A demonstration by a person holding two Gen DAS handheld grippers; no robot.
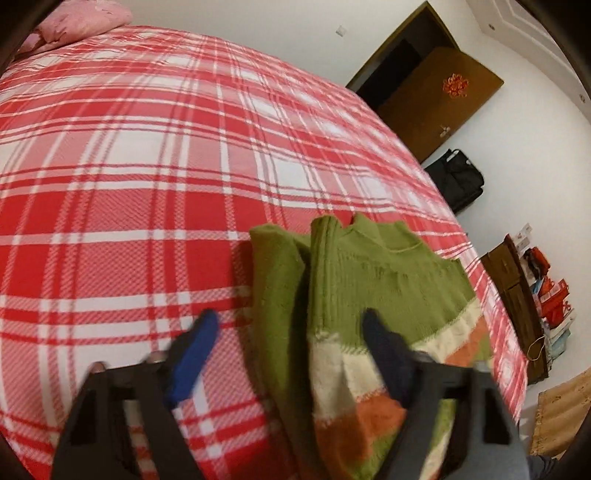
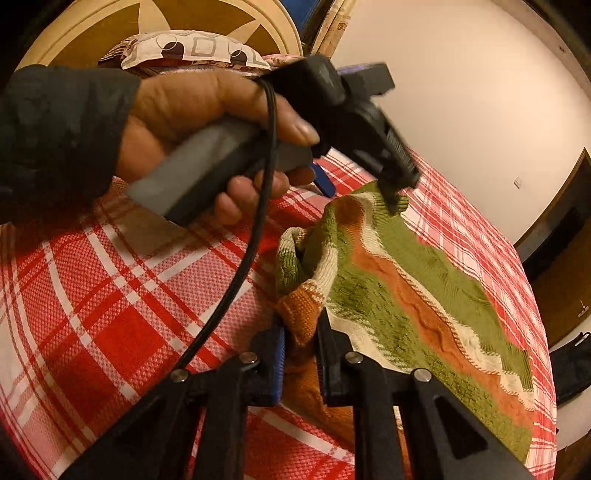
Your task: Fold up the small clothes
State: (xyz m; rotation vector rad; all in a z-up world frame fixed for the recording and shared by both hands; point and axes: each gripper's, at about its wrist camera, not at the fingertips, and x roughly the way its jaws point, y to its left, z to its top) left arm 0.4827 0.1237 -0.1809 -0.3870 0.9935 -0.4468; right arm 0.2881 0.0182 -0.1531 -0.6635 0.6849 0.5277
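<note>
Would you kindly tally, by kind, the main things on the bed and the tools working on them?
Sweaters: 1, green sweater
Grippers: 2, left gripper, right gripper
Pillows: 2, pink pillow, patterned pillow
Bedspreads: 1, plaid bedspread
Total: 6

We note wide free room over the bed: the plaid cover lies bare left of and beyond the sweater, up to the pink pillow at the far corner. The sweater crowds the near right edge. In the right wrist view the left hand and its cable hang across the approach from the left.
</note>
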